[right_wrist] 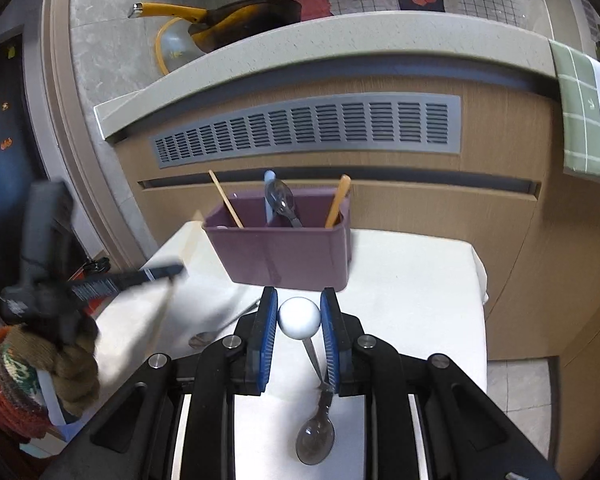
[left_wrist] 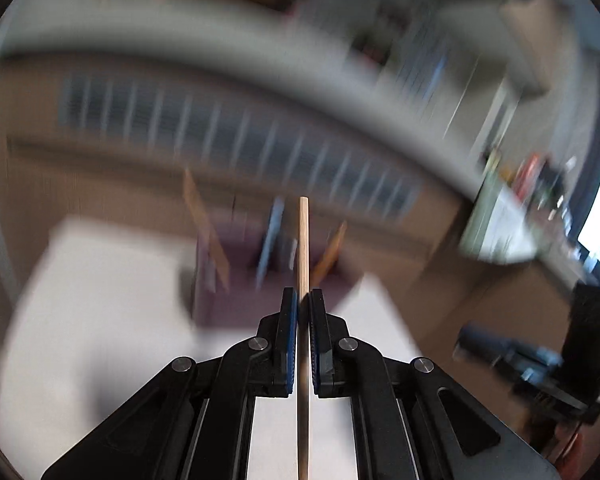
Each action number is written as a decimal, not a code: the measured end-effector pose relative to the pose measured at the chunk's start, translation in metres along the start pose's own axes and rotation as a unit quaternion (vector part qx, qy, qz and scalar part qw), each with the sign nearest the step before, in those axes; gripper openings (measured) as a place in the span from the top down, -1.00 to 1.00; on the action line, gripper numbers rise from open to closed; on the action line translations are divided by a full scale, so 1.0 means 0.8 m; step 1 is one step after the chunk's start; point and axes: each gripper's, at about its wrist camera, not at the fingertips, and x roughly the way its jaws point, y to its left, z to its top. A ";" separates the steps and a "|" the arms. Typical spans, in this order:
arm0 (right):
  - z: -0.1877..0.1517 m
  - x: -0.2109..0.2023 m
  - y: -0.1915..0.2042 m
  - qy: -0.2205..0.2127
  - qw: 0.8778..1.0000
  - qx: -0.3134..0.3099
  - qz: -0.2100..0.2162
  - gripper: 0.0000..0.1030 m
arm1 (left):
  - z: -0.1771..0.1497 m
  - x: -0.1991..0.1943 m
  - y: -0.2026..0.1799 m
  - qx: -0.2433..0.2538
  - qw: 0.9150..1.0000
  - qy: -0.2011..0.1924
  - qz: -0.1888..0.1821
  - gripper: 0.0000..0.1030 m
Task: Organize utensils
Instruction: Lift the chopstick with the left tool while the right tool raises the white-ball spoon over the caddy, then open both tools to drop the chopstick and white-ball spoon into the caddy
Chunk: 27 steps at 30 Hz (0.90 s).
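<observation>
My left gripper [left_wrist: 303, 300] is shut on a thin wooden chopstick [left_wrist: 303, 240] that runs straight out past the pads; the view around it is smeared. Beyond it shows the purple utensil holder [left_wrist: 236, 300]. In the right wrist view my right gripper [right_wrist: 299, 320] is shut on the white ball end of a spoon [right_wrist: 299, 317], whose grey bowl [right_wrist: 315, 440] hangs below the fingers. The purple holder [right_wrist: 288, 256] stands just ahead on the white table [right_wrist: 412, 280], with a wooden stick [right_wrist: 225, 198], a blue-handled spoon [right_wrist: 278, 200] and an orange handle [right_wrist: 338, 200] in it. The left gripper [right_wrist: 178, 270] is blurred at the left.
A second spoon [right_wrist: 204, 338] lies on the table, left of my right gripper. A gloved hand [right_wrist: 68, 360] holds the left gripper. Behind the table rises a wooden cabinet with a grey vent grille [right_wrist: 308, 128], under a counter with a yellow-handled pan [right_wrist: 236, 20]. A green cloth [right_wrist: 584, 112] hangs at the right.
</observation>
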 end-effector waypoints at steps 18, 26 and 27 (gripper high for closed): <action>0.171 0.050 0.014 -0.099 0.994 -0.043 0.034 0.62 | 0.103 0.103 0.029 0.009 0.971 -0.226 0.075 0.89; 0.164 0.111 -0.010 -0.071 0.995 -0.020 0.061 0.62 | 0.083 0.142 0.044 0.000 0.971 -0.219 0.101 0.89; 0.162 0.117 -0.011 -0.066 0.996 -0.019 0.062 0.62 | 0.080 0.145 0.047 -0.004 0.972 -0.214 0.099 0.89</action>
